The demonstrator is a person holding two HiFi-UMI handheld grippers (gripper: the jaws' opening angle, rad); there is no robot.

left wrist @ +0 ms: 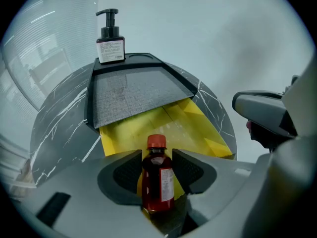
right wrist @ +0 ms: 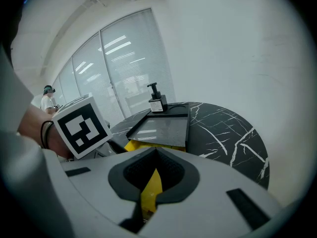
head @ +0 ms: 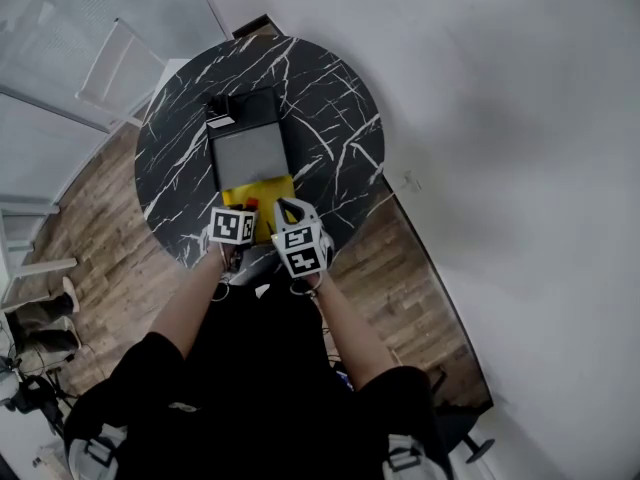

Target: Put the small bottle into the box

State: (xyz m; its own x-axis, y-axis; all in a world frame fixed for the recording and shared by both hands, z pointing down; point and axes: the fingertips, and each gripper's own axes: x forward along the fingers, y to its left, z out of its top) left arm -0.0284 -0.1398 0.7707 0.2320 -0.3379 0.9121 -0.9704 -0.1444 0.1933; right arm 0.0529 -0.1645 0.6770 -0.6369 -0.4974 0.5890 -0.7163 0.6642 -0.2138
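A small red bottle (left wrist: pixel 158 180) with an orange cap stands upright between my left gripper's (left wrist: pixel 157 155) pads, which are shut on its sides. It hangs above the near end of the open yellow box (left wrist: pixel 183 123). In the head view the left gripper (head: pixel 243 210) is at the box's (head: pixel 265 190) front edge, on the table's near side. My right gripper (head: pixel 288 208) sits beside it at the box's right front corner. Its jaws (right wrist: pixel 156 150) are shut, and a thin yellow strip of box flap (right wrist: pixel 148 192) shows pinched between them.
The round black marble table (head: pixel 330 98) also carries a dark tray with a grey panel (head: pixel 248 153) just behind the box. A black pump bottle (left wrist: pixel 110 41) stands at the tray's far end. Wooden floor surrounds the table. A person (right wrist: pixel 48 100) stands far off behind glass.
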